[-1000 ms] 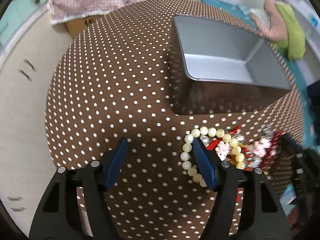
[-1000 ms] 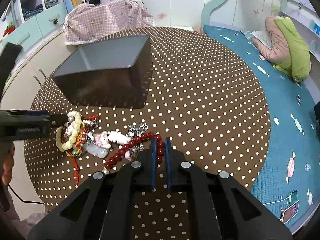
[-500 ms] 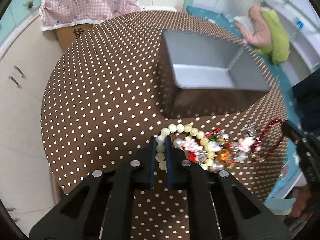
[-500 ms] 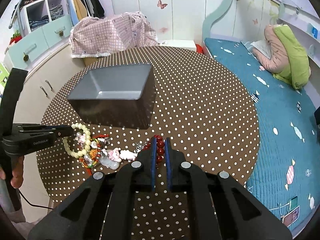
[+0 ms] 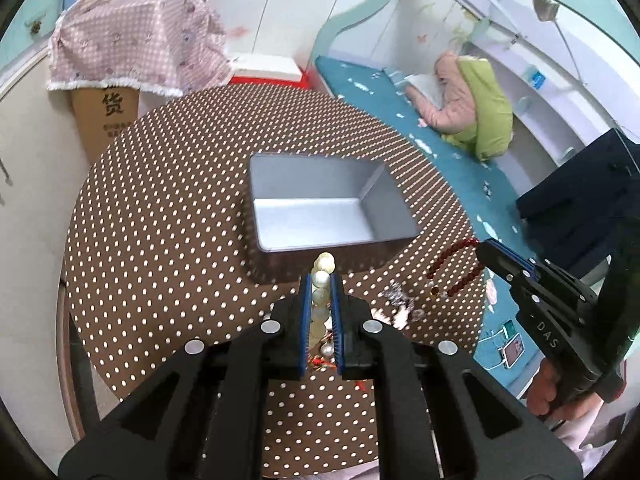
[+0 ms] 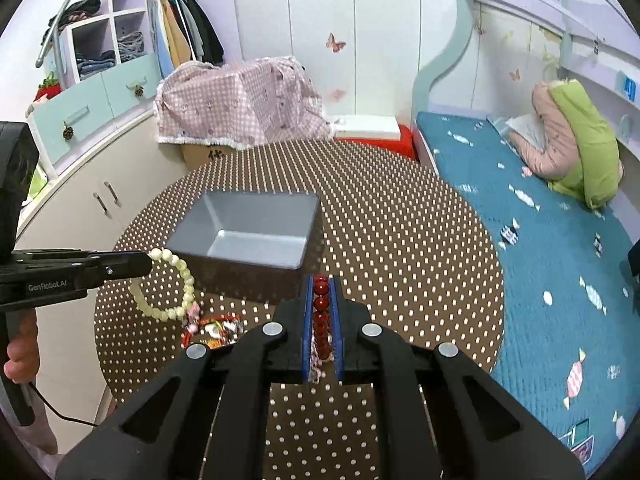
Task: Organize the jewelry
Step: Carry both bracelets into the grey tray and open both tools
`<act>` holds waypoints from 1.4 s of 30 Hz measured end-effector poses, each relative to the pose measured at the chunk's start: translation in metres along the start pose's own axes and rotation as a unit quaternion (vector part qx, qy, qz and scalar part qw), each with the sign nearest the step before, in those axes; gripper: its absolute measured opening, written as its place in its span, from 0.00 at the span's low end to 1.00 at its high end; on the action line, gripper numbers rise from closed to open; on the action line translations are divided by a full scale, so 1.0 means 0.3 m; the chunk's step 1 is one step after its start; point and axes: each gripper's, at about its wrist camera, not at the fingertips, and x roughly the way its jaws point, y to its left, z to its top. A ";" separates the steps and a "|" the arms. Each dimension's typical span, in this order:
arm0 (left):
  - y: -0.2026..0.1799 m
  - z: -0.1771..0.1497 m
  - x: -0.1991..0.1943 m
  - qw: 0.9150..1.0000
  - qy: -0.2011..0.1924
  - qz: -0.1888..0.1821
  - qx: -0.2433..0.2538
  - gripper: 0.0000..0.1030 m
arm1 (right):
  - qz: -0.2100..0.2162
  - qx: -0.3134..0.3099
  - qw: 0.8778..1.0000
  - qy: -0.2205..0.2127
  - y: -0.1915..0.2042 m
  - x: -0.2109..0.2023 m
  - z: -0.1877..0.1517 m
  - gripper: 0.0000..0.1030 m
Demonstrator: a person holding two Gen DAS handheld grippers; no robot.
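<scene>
On the polka-dot desk [image 6: 400, 240] the grey tin [image 6: 256, 224] sits mid-frame. Your left gripper [image 5: 320, 280] clamps the cream bead bracelet [image 6: 176, 284] at lower left, your right gripper [image 6: 321, 292] the red bead bracelet [image 5: 456, 268], above loose trinkets [image 6: 212, 328].

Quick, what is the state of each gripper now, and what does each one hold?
Left gripper: closed on the pale cream bead bracelet.
Right gripper: closed on the dark red bead bracelet.
</scene>
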 end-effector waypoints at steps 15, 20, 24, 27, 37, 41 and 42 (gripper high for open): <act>-0.047 0.146 -0.055 0.999 -0.050 0.019 0.004 0.09 | 0.037 -0.044 0.996 -0.072 0.058 -0.018 0.163 0.07; -0.029 0.194 0.000 0.998 -0.047 0.031 -0.006 0.09 | 0.060 -0.045 0.996 -0.052 0.085 0.062 0.188 0.07; 0.006 0.202 0.088 0.999 -0.024 0.032 -0.010 0.09 | 0.069 -0.039 0.997 -0.025 0.095 0.134 0.190 0.07; 0.030 0.199 0.152 1.000 -0.004 0.024 -0.016 0.09 | 0.072 -0.034 0.997 -0.005 0.097 0.185 0.184 0.07; 0.052 0.175 0.216 0.999 0.011 0.042 -0.013 0.40 | 0.074 -0.024 0.997 0.023 0.086 0.219 0.172 0.14; 0.054 0.166 0.205 0.999 0.010 0.045 -0.012 0.40 | 0.064 -0.022 0.997 0.022 0.081 0.213 0.166 0.33; 0.055 0.165 0.203 0.999 0.010 0.045 -0.012 0.40 | 0.065 -0.021 0.997 0.023 0.080 0.210 0.163 0.33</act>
